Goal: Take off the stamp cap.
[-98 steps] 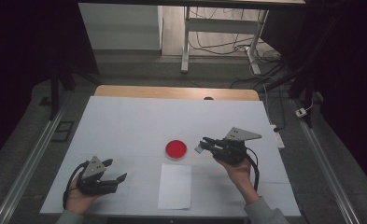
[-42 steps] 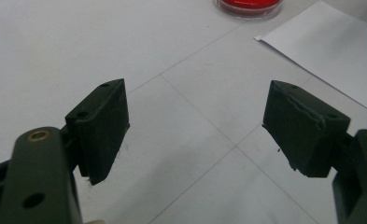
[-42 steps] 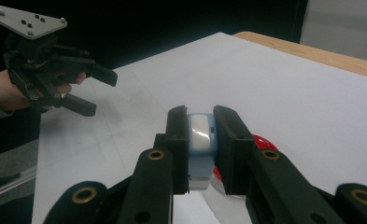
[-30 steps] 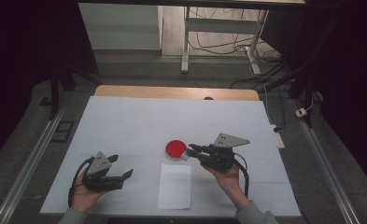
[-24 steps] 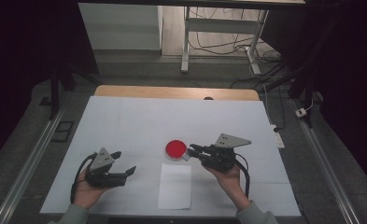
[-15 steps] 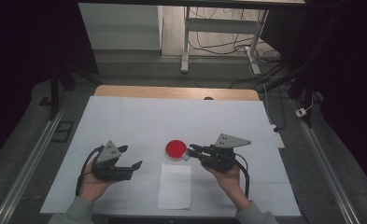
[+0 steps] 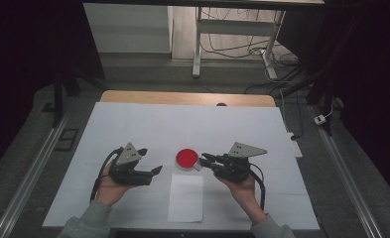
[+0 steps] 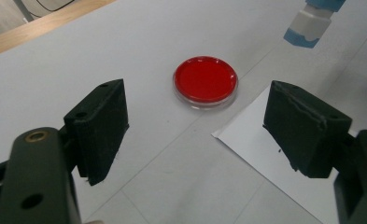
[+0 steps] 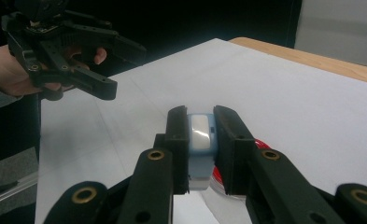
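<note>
black left gripper [image 7: 155, 170] and right gripper [image 7: 202, 157]; grey three-cornered plates; grey sleeves

Reads to me as lab or test room, not home. I see work table [image 7: 133, 124] covered in plain white sheet, wooden edge [image 7: 182, 97] showing at far side. Metal rails [image 7: 29, 171] run along floor on both sides of table. Dark curtains or blackout walls left and right. Behind table: metal-legged bench [image 7: 197, 49] with loose cables [image 7: 237, 47] hanging under it, power strip [image 7: 294, 144] on grey floor. Red-filled petri dish [image 7: 187, 158] on table fits lab setting.
</note>
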Demonstrator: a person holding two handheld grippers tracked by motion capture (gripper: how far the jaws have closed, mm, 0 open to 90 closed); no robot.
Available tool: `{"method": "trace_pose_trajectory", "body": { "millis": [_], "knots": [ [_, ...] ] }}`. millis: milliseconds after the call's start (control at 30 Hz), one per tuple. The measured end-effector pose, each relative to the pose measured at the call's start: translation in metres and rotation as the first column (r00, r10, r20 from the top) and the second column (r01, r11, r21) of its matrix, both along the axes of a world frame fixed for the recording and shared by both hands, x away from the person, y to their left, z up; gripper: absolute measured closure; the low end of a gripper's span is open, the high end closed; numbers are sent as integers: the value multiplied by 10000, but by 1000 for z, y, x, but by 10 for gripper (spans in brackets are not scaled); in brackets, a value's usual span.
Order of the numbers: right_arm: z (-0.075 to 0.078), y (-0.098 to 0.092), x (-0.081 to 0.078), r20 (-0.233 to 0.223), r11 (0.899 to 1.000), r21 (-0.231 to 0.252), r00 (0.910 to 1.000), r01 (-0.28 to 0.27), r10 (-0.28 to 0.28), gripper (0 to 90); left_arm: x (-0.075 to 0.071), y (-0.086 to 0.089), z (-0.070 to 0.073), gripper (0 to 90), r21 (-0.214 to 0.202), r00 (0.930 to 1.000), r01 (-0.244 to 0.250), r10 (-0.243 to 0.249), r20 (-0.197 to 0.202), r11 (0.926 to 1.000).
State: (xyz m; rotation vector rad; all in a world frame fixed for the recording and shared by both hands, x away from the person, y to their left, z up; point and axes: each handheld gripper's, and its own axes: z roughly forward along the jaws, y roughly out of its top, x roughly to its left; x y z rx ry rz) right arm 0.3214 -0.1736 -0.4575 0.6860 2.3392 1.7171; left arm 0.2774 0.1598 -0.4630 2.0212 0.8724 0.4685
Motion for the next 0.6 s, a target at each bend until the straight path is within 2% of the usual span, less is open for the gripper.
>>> {"method": "trace_pose_trajectory", "body": {
  "millis": [333, 600],
  "knots": [
    [0, -1, 0, 12, 10000, 25, 10000, 41, -41, 753, 7, -16, 1, 222, 216, 9996, 272, -270, -53, 9994],
    [-1, 1, 0, 13, 10000, -30, 10000, 4, -4, 753, 8, -24, 0, 222, 132, 9986, 527, -525, -96, 9985]
  ]
}}
